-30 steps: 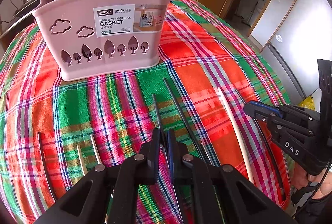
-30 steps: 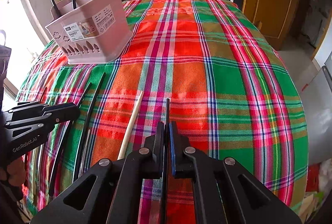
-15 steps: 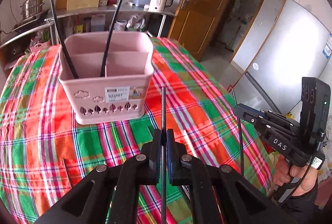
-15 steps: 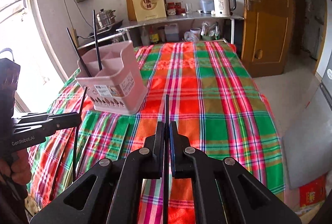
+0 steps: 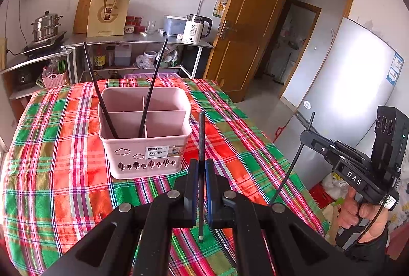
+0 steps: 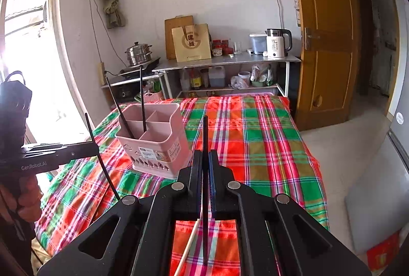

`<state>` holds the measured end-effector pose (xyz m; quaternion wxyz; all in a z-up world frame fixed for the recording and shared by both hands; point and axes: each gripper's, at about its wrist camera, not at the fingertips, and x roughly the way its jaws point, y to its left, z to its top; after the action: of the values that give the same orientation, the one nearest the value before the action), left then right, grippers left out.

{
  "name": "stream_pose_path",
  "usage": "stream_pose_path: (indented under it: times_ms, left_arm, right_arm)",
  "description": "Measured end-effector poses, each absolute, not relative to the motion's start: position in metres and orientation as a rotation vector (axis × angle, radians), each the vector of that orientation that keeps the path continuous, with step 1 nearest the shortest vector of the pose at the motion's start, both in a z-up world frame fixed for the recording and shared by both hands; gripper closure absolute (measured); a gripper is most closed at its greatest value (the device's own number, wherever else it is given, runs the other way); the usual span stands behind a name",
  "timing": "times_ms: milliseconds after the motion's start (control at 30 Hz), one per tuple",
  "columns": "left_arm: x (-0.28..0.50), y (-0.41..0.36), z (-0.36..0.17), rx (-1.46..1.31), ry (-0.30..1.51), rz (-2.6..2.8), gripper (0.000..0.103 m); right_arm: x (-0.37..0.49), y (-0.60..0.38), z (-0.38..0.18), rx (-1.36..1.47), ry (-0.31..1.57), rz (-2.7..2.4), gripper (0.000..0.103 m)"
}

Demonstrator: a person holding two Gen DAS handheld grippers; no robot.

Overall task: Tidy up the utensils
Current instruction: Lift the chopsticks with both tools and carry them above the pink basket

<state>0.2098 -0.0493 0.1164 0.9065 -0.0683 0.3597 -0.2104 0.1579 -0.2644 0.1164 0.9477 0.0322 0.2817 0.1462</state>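
The left hand-held gripper [image 5: 201, 173] is closed on a dark chopstick [image 5: 201, 138], which stands nearly upright between its fingers and sticks out both above and below them. The right hand-held gripper [image 6: 203, 163] is likewise closed on a second dark chopstick [image 6: 204, 135], also held upright, its top rising above the fingertips and its lower end showing below them. Both are raised above the surface [image 5: 64, 173], which is covered with a red, green and white plaid cloth.

The pink divided basket [image 5: 145, 148] sits on the cloth ahead of both grippers, slightly to the left of each camera's centre. Two black chopsticks [image 5: 153, 86] already lean inside it: from the left wrist view both sit in the front left compartment, one tilting left and the other tilting right. The right-hand compartments look bare.

In the right wrist view a pale wooden chopstick [image 6: 188, 247] lies on the cloth below the gripper, just beside the lower end of the held one. The left gripper appears at that view's left edge, its chopstick slanting across the fingers. In the left wrist view the right gripper is at the right edge, held in a bare hand [image 5: 358, 214], well apart from the basket
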Motion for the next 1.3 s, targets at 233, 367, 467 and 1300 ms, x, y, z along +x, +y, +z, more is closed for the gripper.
stream_pose_path:
  times_ms: [233, 367, 467, 1300]
  left_arm:
    - [0.205, -0.047, 0.122, -0.127, 0.735, -0.43, 0.099]
    - [0.202, -0.041, 0.126, -0.124, 0.727, -0.427, 0.099]
    - [0.202, -0.036, 0.132, -0.127, 0.719, -0.426, 0.099]
    - [0.274, 0.044, 0.237, -0.166, 0.547, -0.286, 0.099]
  right_arm:
    - [0.154, -0.265, 0.119, 0.065, 0.565, 0.303, 0.099]
    - [0.151, -0.265, 0.124, 0.068, 0.553, 0.31, 0.099]
    - [0.152, -0.264, 0.129, 0.068, 0.538, 0.32, 0.099]
    - [0.222, -0.191, 0.208, 0.154, 0.334, 0.492, 0.099]
